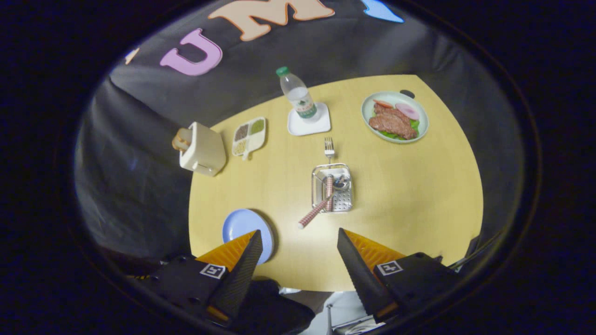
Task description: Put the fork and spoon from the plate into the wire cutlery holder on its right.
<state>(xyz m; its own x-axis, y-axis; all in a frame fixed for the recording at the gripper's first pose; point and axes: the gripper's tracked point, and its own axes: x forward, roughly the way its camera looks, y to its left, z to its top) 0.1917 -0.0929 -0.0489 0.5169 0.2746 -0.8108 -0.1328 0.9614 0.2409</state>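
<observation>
The wire cutlery holder [332,187] stands in the middle of the yellow table [409,195], well beyond my fingers. A fork [329,150] lies in it with its tines sticking out past the far rim. A spoon [321,206] with a red-checked handle leans out of the holder's near side toward me. The blue plate [243,224] sits bare to the holder's left, partly behind my left finger. My gripper [298,263] hovers high above the table's near edge, open, with nothing between its fingers.
A cream toaster [201,149] and a divided snack tray [249,135] stand at the far left. A water bottle [298,95] rests on a white square coaster [309,122] at the back. A green plate of meat and salad [395,116] sits at the far right.
</observation>
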